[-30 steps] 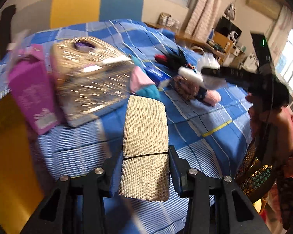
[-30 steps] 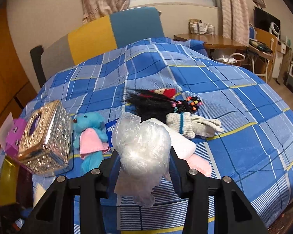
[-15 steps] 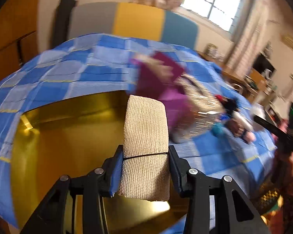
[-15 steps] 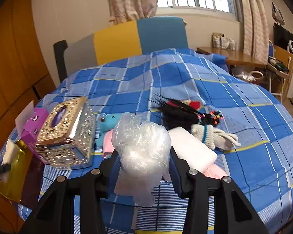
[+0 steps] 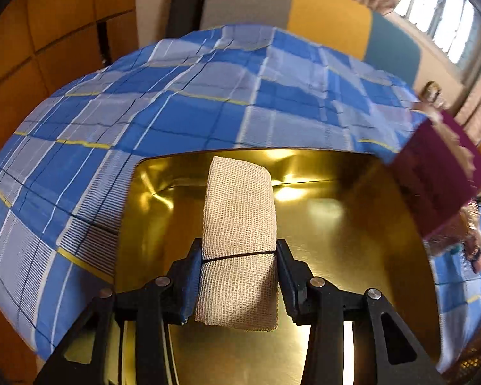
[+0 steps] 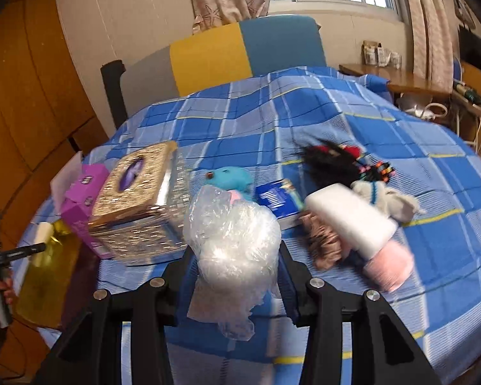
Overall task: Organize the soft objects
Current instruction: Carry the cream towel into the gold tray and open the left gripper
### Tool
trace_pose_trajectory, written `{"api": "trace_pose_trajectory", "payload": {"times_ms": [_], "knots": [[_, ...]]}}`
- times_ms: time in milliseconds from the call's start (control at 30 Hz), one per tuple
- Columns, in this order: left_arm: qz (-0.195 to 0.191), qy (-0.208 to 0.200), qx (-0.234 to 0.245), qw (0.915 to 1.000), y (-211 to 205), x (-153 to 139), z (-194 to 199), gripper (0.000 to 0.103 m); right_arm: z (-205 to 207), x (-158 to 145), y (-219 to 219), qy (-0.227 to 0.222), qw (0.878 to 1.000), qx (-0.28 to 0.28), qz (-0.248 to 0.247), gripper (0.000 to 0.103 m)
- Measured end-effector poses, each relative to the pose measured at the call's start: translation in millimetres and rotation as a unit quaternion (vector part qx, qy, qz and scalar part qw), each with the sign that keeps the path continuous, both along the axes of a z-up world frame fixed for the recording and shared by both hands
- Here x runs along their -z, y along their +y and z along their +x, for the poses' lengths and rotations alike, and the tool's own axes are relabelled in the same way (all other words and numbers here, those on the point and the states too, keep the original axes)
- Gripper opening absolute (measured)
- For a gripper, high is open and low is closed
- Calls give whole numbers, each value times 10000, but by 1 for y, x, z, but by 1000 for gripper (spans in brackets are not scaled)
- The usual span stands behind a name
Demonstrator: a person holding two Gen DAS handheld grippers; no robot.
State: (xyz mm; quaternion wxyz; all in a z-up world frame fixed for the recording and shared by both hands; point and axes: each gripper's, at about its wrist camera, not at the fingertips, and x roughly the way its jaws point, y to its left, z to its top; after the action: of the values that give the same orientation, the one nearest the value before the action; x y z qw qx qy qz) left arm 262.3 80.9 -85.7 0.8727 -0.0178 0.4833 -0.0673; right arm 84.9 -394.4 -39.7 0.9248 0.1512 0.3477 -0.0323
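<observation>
Seemingly bare gold tray (image 5: 352,256) interior

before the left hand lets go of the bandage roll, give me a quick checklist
1. Left gripper clamped on the bandage roll: ok.
2. Roll over the gold tray, not the blue checked cover: ok.
3. Tray floor under the roll bare: ok.
4. Roll low enough to drop gently: cannot tell.
5. Purple box clear of the drop spot: ok, it is off to the right.
6. Right gripper secure on the plastic bag: ok.
</observation>
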Motion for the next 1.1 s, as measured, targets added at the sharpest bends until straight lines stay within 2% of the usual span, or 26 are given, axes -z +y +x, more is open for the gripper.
{"api": "trace_pose_trajectory", "payload": {"times_ms": [167,367,467,533,600,767,933,1033,1100], "knots": [[149,275,-164,9994,10,14,18,44,-5,-10,34,-108,9992,-363,159,46],[168,373,-405,9983,22,22,28,45,-2,-14,72,-113,9961,-839,230,46],[168,271,-488,9983,24,19,27,63,-1,-13,87,-92,9947,-988,271,46],[34,91,-412,9991,23,11,19,79,-1,-12,98,-55,9938,-1090,214,46],[-16,-84,-456,9989,23,3,8,83,0,-10,109,-2,9923,-1225,194,46],[-328,-375,-362,9981,23,-12,-26,83,6,-10,141,88,9862,-1641,180,46],[-375,-751,-286,9961,20,-21,-66,86,18,-18,177,102,9780,-2081,120,46],[-425,-812,-255,9955,20,-22,-83,87,28,-19,199,146,9733,-2289,77,46],[-300,-760,-246,9964,17,-21,-89,87,36,-17,213,214,9700,-2422,31,46]]}}
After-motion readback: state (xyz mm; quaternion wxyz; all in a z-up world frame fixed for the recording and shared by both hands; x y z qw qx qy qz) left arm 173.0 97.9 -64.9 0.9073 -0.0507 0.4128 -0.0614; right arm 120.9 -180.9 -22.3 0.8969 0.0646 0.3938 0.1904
